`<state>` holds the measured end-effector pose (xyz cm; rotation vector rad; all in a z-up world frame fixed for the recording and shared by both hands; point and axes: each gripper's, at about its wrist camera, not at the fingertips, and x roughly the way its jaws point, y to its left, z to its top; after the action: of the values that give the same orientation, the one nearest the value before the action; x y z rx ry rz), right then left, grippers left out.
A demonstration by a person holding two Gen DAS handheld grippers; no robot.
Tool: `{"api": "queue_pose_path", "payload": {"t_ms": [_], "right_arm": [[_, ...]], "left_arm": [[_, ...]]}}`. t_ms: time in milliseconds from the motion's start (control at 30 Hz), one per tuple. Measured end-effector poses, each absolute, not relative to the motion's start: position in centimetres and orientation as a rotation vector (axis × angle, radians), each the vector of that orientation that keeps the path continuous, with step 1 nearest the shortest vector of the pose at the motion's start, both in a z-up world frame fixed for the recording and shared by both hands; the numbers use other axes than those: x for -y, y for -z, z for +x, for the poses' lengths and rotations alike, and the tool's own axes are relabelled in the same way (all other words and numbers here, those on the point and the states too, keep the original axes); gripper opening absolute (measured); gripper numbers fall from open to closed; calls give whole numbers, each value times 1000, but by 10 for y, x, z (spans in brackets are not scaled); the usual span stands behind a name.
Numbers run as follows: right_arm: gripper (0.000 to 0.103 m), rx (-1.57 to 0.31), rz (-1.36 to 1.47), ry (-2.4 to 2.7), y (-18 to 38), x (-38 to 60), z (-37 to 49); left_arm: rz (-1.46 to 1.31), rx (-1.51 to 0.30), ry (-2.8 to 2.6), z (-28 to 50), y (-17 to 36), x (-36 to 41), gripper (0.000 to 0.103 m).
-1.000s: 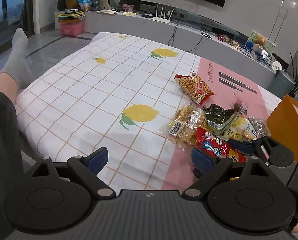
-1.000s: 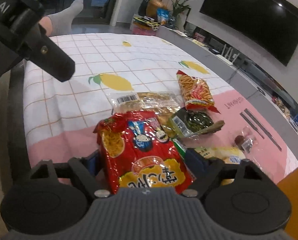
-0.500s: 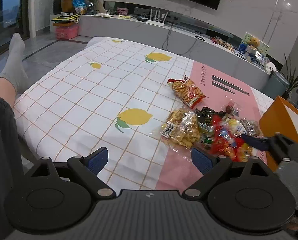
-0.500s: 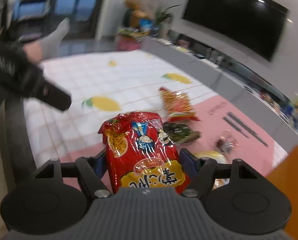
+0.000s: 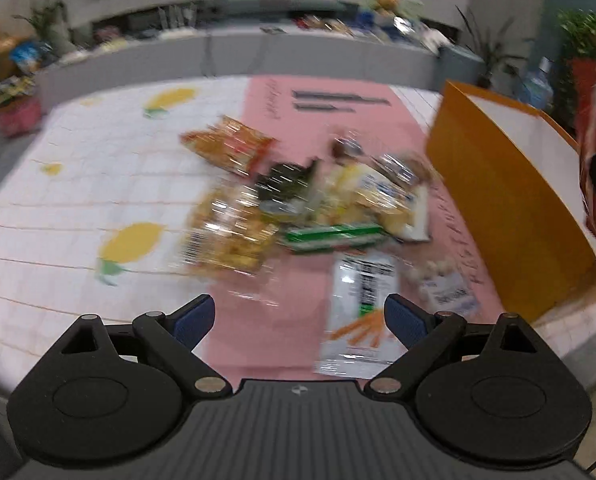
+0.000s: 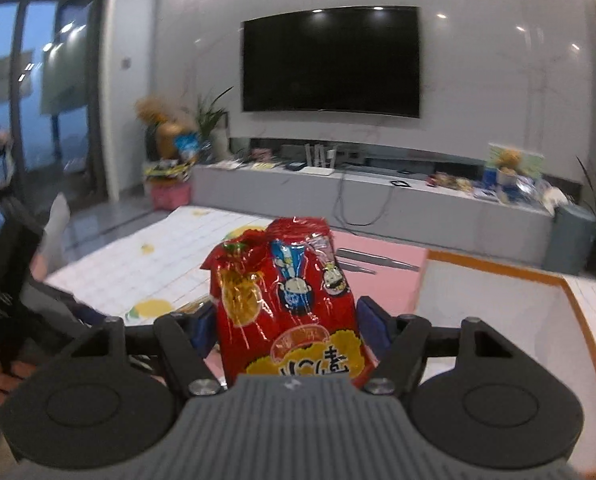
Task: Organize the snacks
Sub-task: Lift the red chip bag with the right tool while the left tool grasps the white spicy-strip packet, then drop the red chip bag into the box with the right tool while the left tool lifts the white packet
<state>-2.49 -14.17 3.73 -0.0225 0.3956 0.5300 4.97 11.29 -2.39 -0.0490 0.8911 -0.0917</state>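
The right tongs (image 6: 286, 326), jaws closing, grip a red snack bag (image 6: 288, 300) held aloft beside the orange box (image 6: 497, 312). The left tongs (image 5: 299, 316) gape empty over the snack pile (image 5: 298, 208) (blurred) on the table (image 5: 98, 184).

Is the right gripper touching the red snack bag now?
Touching. In the right wrist view the red snack bag stands lifted between the jaws of the right gripper, which are closing; both blue pads press its sides.
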Motion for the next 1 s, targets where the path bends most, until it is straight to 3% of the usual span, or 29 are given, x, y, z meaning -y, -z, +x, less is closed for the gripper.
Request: {"api": "queue_pose_path", "payload": {"t_ms": [100, 367, 533, 600, 633, 667, 700, 767, 833, 933, 1000], "right_arm": [[65, -384, -1, -530, -36, 150, -31], [40, -463, -62, -475, -15, 138, -4], [39, -463, -34, -481, -14, 150, -1], [41, -467, -58, -508, -17, 151, -4], [42, -472, -75, -525, -18, 151, -6], [45, -480, -102, -546, -21, 148, -7], [50, -494, -137, -568, -24, 144, -8], [78, -532, -238, -612, -29, 133, -13], [92, -584, -410, -680, -32, 114, -17], [100, -655, -770, -771, -25, 79, -25], [100, -708, -1006, -817, -13, 56, -26]], "left_arm": [[-37, -930, 112, 58, 41, -98, 103], [26, -994, 112, 77, 76, -75, 103], [75, -957, 108, 81, 80, -67, 103], [45, -943, 105, 83, 79, -71, 97], [45, -937, 98, 83, 78, -72, 89], [44, -927, 96, 82, 76, -72, 72], [42, -917, 94, 81, 74, -72, 64], [39, -921, 84, 83, 73, -74, 63], [42, -917, 90, 83, 74, -75, 63], [41, -920, 88, 81, 73, -76, 63], [38, -929, 86, 81, 73, -77, 62]]}}
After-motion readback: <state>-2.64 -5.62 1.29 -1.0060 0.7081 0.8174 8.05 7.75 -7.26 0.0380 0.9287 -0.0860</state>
